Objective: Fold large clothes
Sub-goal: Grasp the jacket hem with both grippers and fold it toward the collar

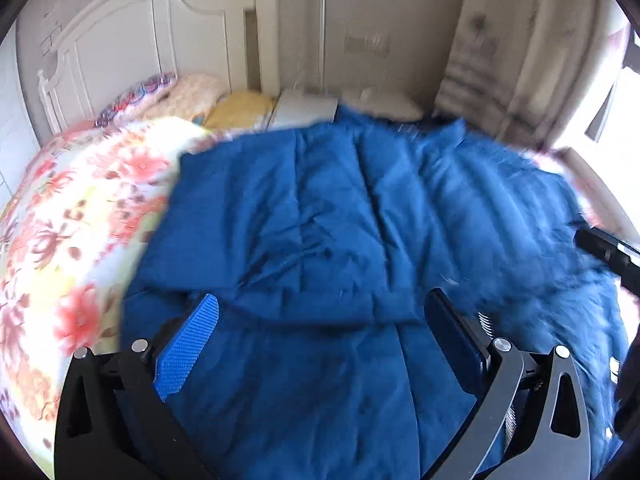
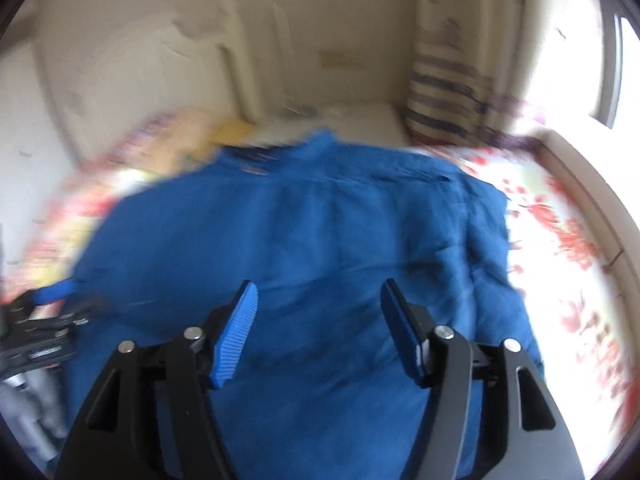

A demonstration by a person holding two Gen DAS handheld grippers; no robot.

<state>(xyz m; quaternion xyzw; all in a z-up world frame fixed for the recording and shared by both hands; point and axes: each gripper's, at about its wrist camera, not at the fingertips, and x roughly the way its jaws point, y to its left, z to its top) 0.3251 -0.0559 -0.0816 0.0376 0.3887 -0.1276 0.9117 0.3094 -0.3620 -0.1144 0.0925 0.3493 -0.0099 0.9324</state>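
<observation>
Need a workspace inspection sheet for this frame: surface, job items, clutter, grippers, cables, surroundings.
Surface: bed with floral bedspread.
Job's things: blue garment spread on the bedspread, a folded flap lying across its middle.
Clutter: pillows at the head of the bed.
Grippers: left gripper open, nothing between the jaws; right gripper open, above the garment, empty.
Cables: nothing seen.
Surroundings: white headboard, striped curtain, bright window.

Beneath my work lies a floral bedspread (image 1: pixel 76 216), white with red and orange blooms. At its far end I see a white headboard (image 1: pixel 132 28), a patterned pillow (image 1: pixel 136 94) and a yellow cushion (image 1: pixel 240 114). A striped curtain (image 2: pixel 444 92) hangs beside the bright window (image 2: pixel 624 68).
</observation>
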